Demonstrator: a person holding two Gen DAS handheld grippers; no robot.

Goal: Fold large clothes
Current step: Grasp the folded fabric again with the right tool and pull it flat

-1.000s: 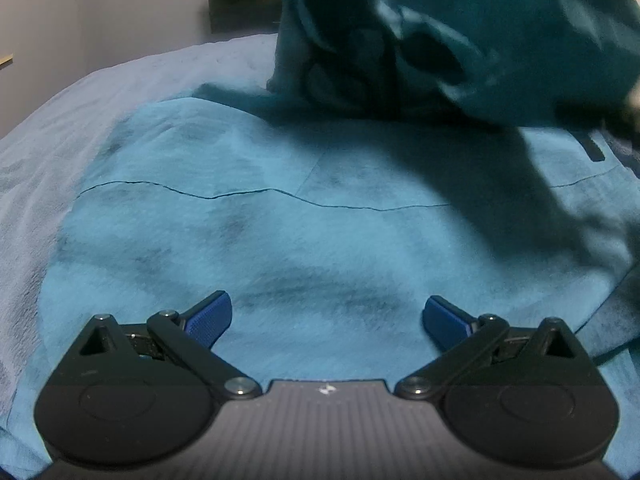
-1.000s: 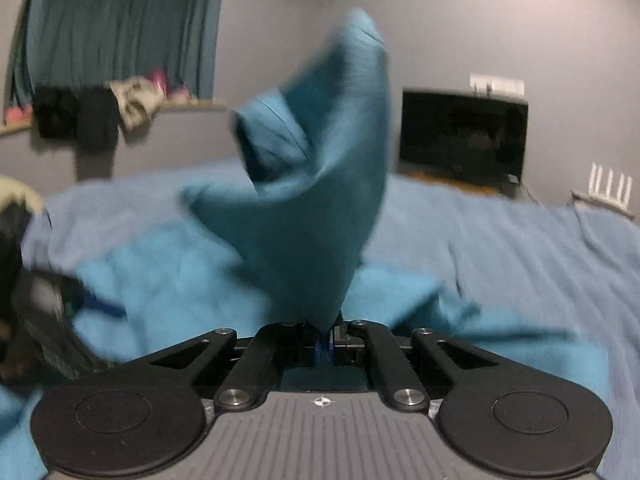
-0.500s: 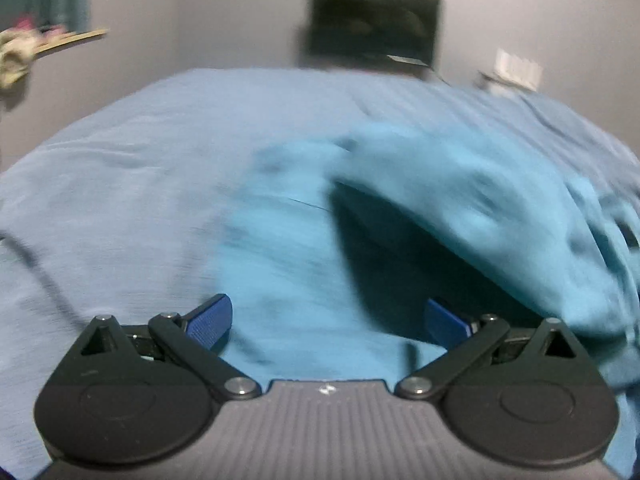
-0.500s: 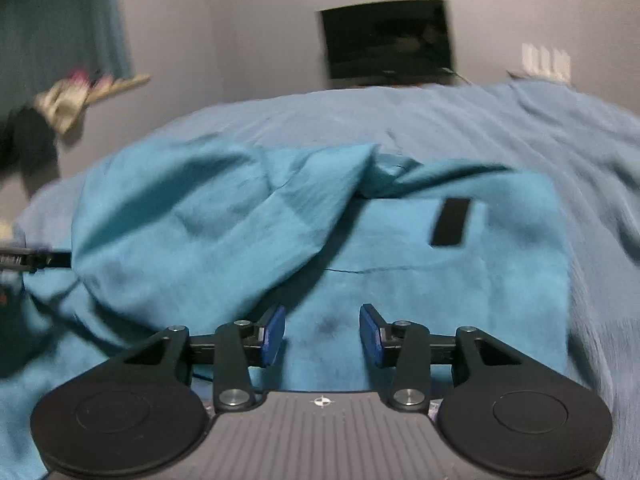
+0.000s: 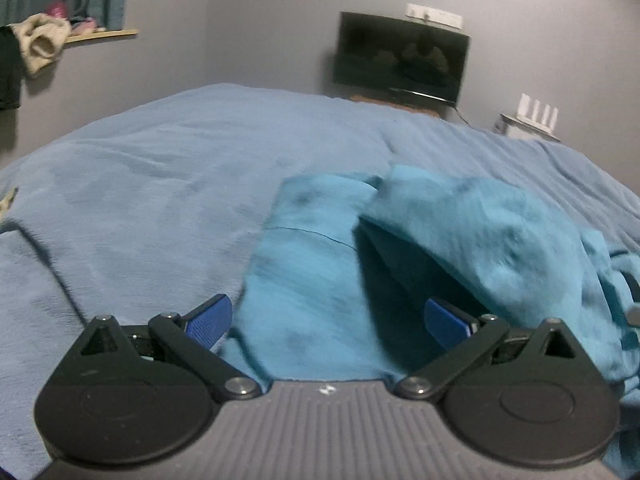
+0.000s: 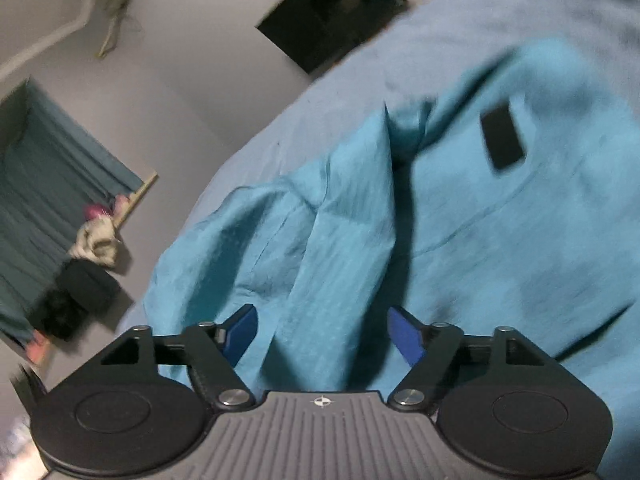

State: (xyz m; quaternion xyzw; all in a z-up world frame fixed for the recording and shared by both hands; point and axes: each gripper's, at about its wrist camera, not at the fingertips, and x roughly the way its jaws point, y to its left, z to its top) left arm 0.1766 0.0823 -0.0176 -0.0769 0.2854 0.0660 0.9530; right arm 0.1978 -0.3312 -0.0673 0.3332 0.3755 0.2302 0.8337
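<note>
Bed: blue bedspread (image 5: 168,184), teal garment (image 6: 500,240) heaped | wall TV (image 5: 402,62) | black patch (image 6: 502,140), unreadable | my left gripper (image 5: 326,322) gaped empty; right gripper (image 6: 322,332) was opening, pads clear of cloth

Left hand-held gripper (image 5: 328,322) agape, right hand-held gripper (image 6: 322,332) opening

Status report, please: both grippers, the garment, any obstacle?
Left gripper open, empty. Right gripper jaws opening, fabric between the pads, not gripped. Teal garment on the bed, one flap folded over, rumpled. Nothing in the way.
</note>
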